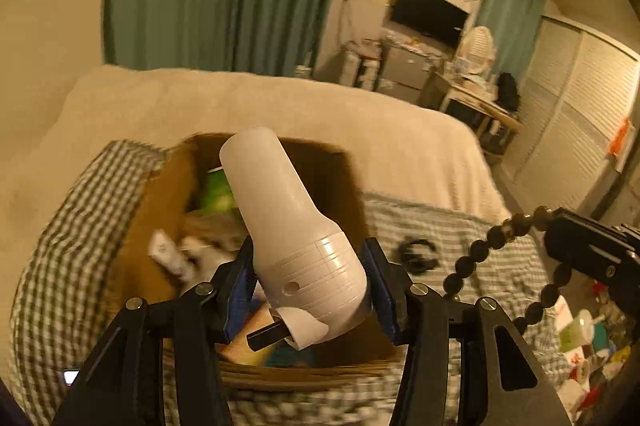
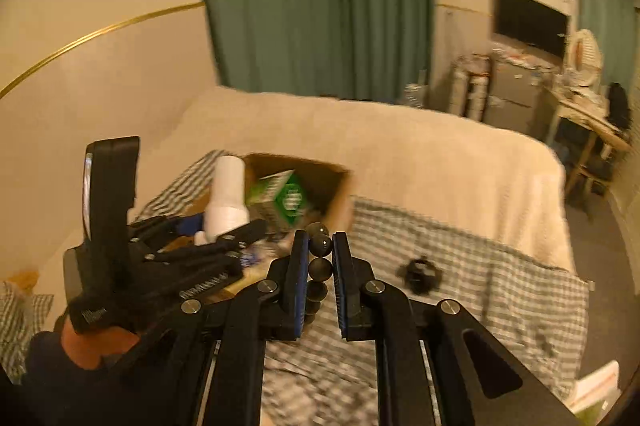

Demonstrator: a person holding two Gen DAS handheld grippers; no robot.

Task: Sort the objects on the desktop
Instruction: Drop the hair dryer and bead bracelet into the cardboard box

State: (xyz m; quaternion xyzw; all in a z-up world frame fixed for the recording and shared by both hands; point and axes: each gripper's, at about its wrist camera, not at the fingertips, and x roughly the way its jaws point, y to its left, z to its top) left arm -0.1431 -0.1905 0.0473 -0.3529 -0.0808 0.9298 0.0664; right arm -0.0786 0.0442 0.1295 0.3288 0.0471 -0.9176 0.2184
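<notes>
My left gripper (image 1: 308, 266) is shut on a white lamp-like device (image 1: 292, 226) with a frosted top and a black plug at its base. It holds the device tilted above an open cardboard box (image 1: 160, 210). The box holds a green carton (image 1: 216, 192), a white item and other small things. The right wrist view shows the same device (image 2: 228, 202), the box (image 2: 336, 186) and the green carton (image 2: 286, 200). My right gripper (image 2: 320, 250) is shut on a black beaded flexible arm (image 2: 320, 270), which also shows in the left wrist view (image 1: 480, 254).
The box sits on a green checked cloth (image 1: 460, 226) over a bed with a cream blanket (image 1: 280, 102). A small black coiled object (image 1: 418, 254) lies on the cloth right of the box, also visible in the right wrist view (image 2: 420, 274). Cluttered items lie at the right edge (image 1: 580, 342).
</notes>
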